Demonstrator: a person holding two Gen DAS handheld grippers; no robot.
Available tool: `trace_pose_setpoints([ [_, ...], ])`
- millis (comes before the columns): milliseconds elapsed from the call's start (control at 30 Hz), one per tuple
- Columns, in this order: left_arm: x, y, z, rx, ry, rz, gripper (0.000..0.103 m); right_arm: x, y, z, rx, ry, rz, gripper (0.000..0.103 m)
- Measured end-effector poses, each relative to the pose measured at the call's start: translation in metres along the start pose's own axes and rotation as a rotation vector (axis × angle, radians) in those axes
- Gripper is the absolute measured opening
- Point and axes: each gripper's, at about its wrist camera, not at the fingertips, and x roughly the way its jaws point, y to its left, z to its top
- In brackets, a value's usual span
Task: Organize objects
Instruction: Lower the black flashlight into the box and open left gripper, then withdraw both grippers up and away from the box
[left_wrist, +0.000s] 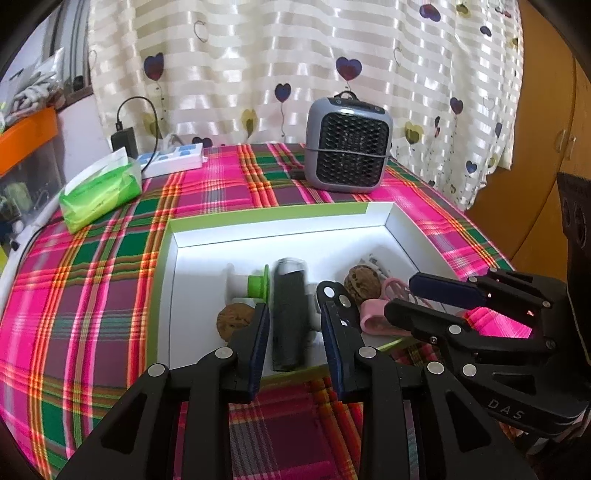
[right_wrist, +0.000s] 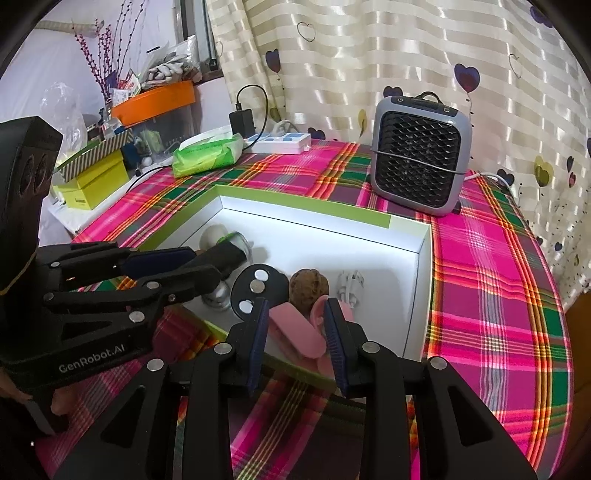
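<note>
The left gripper (left_wrist: 295, 332) has its fingers apart around the black cylinder (left_wrist: 289, 314), which lies blurred in the white box (left_wrist: 280, 227), so whether they touch it I cannot tell. The right gripper (right_wrist: 295, 336) is open too, with the pink clip (right_wrist: 295, 332) between its fingers. I judge the step is grasping; next, each must close squarely before lifting.

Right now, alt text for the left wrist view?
The open left gripper straddles a black tube lying in a white box on a plaid tablecloth. The right gripper reaches toward a pink clip.
</note>
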Motion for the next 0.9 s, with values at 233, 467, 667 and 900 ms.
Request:
trace_pose_setpoints([
  [233,-0.011,0.002,-0.001,-0.014,-0.023,0.000,0.026,-0.008,0.003,-0.003,0.004,-0.013,0.000,0.033],
  [467,-0.025,0.004,-0.009,-0.030,-0.039,0.000,0.026,-0.019,0.011,-0.007,0.002,-0.023,0.009,0.033],
  [667,-0.035,0.001,-0.019,-0.032,-0.038,0.009,0.026,-0.025,0.021,-0.013,-0.014,-0.021,0.021,0.036],
  [900,-0.040,-0.005,-0.031,-0.017,-0.020,0.016,0.026,-0.030,0.033,-0.019,-0.030,-0.014,0.027,0.036],
])
